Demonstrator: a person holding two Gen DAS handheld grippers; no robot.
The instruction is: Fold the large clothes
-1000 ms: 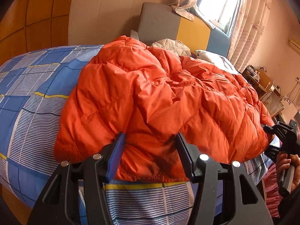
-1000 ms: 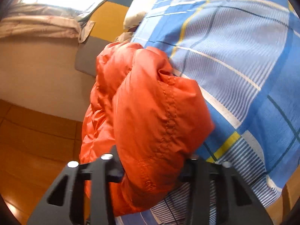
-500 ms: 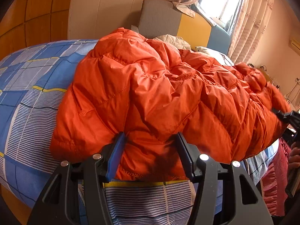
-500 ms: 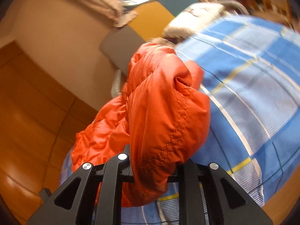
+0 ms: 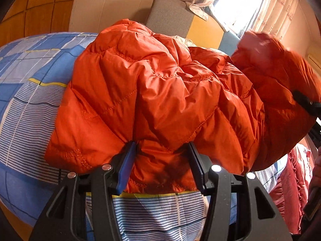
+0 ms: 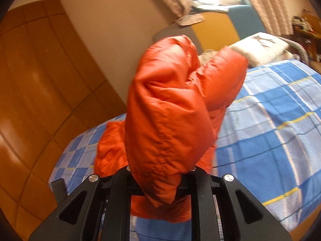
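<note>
The puffy, quilted orange down jacket [image 5: 160, 92] lies heaped across the bed with the blue, white and yellow checked cover [image 5: 26, 100], its near hem at the bed's front edge.

Left gripper [image 5: 162, 160]: jaws about half apart and closing at this moment, with a thick fold of the jacket's hem bunched between them. The pads press into the padding, so I judge this a hold.

Right gripper [image 6: 160, 182]: jaws nearly together, clamped on a bundled end of the jacket, which stands raised clear above the cover. The raised part is blurred in both views.

Risks, as I judge them:
- The shell fabric looks slick and the filling compressible. A brisk swing of the raised end could pull it out of the narrow right-hand grip.
- The left hold is on a bulky wad, not a clean edge. The hem may creep out, or the fold line may come out crooked.
- The heap is bunched, not spread. Folding over it would likely trap lumps.

Edges and room: the front edge of the bed runs just beneath the left gripper, so any slack dropped there could slide off. Open cover lies to either side of the jacket. A white pillow [image 6: 260, 48] and the grey, yellow and blue headboard [image 5: 180, 22] bound the far end, and a wooden panelled wall [image 6: 40, 80] stands off one side.
</note>
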